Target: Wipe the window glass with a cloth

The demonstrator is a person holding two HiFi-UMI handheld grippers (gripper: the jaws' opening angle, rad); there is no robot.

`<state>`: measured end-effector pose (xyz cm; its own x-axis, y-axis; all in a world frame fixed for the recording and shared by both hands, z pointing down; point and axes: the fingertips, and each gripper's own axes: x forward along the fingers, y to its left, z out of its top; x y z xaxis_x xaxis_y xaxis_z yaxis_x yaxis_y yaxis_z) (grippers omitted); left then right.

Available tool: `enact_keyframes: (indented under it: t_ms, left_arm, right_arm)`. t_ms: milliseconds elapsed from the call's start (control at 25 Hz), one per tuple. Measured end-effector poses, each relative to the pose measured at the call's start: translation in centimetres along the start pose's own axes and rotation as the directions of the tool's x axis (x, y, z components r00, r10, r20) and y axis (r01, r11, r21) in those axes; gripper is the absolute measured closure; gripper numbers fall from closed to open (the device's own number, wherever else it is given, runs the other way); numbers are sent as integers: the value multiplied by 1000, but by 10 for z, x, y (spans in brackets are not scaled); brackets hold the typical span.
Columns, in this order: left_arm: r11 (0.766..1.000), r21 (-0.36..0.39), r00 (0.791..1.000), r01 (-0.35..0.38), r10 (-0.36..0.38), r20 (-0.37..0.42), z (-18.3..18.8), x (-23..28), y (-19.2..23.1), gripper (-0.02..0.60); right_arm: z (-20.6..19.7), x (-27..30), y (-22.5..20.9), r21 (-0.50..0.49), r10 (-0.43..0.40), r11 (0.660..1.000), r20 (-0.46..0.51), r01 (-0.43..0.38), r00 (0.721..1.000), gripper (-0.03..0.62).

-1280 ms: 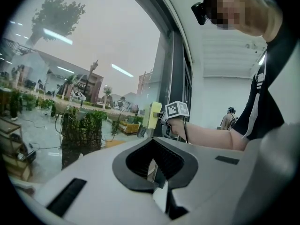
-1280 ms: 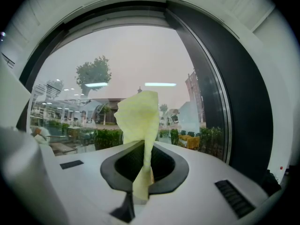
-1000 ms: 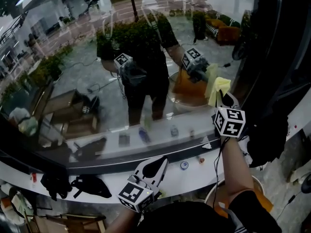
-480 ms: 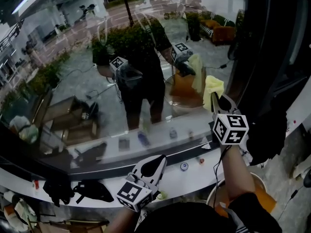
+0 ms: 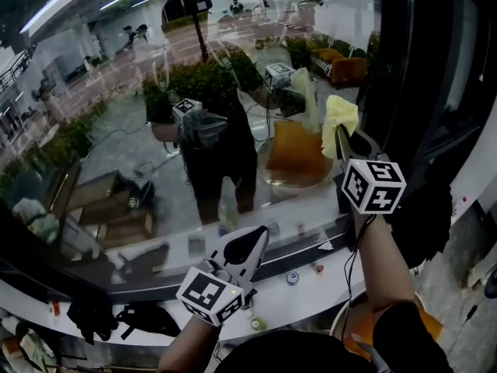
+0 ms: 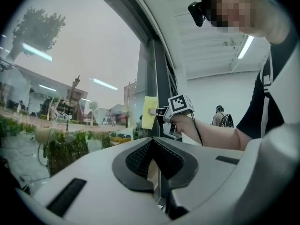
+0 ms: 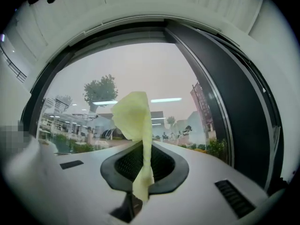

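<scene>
The window glass (image 5: 132, 154) fills the head view and mirrors me and both grippers. My right gripper (image 5: 342, 140) is raised at the pane's right side, next to the dark frame, shut on a pale yellow cloth (image 5: 339, 113) that sticks up from its tips against the glass. In the right gripper view the cloth (image 7: 134, 118) rises from between the jaws of the right gripper (image 7: 143, 170). My left gripper (image 5: 245, 249) hangs low over the sill, shut and empty. From the left gripper (image 6: 155, 165) I see the cloth (image 6: 150, 111) held at the pane.
A dark vertical window frame (image 5: 408, 76) stands just right of the cloth. The white sill (image 5: 326, 286) carries small caps (image 5: 291, 277) and black items (image 5: 92, 311) at the left. An orange-rimmed basin (image 5: 423, 325) sits below right. A person (image 6: 220, 116) stands far back.
My right gripper has carried the cloth upward along the right side of the glass. The left gripper has stayed low near the sill, shut.
</scene>
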<state>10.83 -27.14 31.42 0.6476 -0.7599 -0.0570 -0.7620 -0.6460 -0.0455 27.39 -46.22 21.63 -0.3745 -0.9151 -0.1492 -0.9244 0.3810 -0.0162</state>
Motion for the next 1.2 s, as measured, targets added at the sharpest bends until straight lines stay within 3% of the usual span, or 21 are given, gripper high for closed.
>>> enact_keyframes:
  t_ms: [160, 400, 640, 1000, 1200]
  left_arm:
    - [1000, -18, 999, -8, 8, 41, 23, 4, 13, 583]
    - [999, -36, 999, -22, 23, 33, 18, -18, 24, 583]
    - [999, -32, 999, -37, 38, 28, 22, -40, 38, 583]
    - [999, -31, 999, -35, 36, 24, 12, -75, 56, 583]
    - [999, -25, 999, -42, 42, 16, 10, -104, 76, 583]
  right_arm:
    - [3, 15, -5, 13, -38, 999, -21, 39, 999, 554]
    - [-9, 34, 10, 23, -60, 998, -57, 62, 997, 555]
    - [-4, 36, 45, -3, -47, 999, -50, 47, 998, 556]
    - [-12, 42, 92, 42, -28, 999, -54, 31, 998, 556]
    - [-15, 51, 139, 36, -8, 999, -57, 10, 998, 556]
